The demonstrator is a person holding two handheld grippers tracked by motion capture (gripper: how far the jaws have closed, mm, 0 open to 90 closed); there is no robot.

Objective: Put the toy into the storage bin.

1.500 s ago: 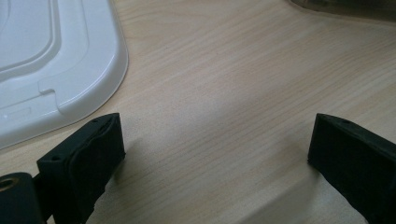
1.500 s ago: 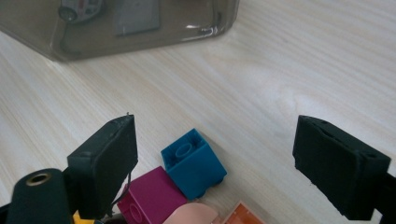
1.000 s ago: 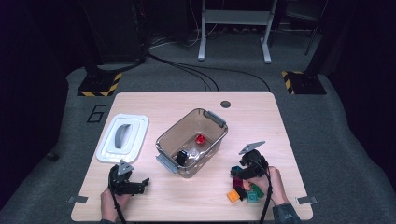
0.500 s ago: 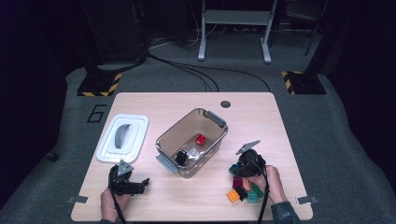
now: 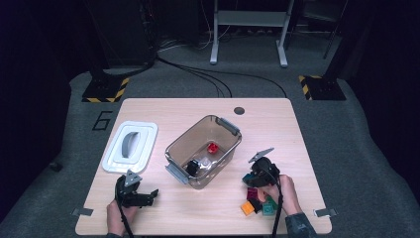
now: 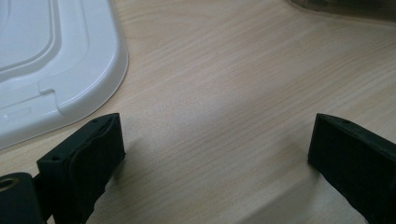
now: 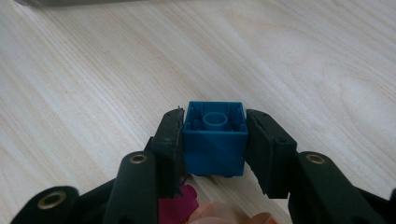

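1. My right tool point(image 7: 214, 140) has just closed its jaws on a blue plastic building block point(image 7: 215, 138), low over the pale wooden worktop point(image 5: 277, 129), beside a small heap of coloured blocks point(image 5: 257, 203).
2. My left tool point(image 6: 215, 154) stands wide open over bare worktop, with nothing between its jaws.
3. The clear smoky plastic tub point(image 5: 218, 130) holds a red block point(image 5: 212, 148) and a black-and-white piece point(image 5: 195, 166).
4. Its white plastic lid point(image 5: 130, 147) lies apart, to the tub's left.

1. One table point(image 5: 208, 208).
2. One clear bin point(image 5: 225, 130), holding one red block point(image 5: 213, 148) and one black-and-white piece point(image 5: 194, 166).
3. One white lid point(image 5: 143, 148).
4. Two grippers point(image 5: 148, 194) point(image 5: 249, 173).
5. One blue block point(image 7: 215, 140) in the right jaws.
6. About four loose blocks point(image 5: 247, 208) beside them; exact count unclear.
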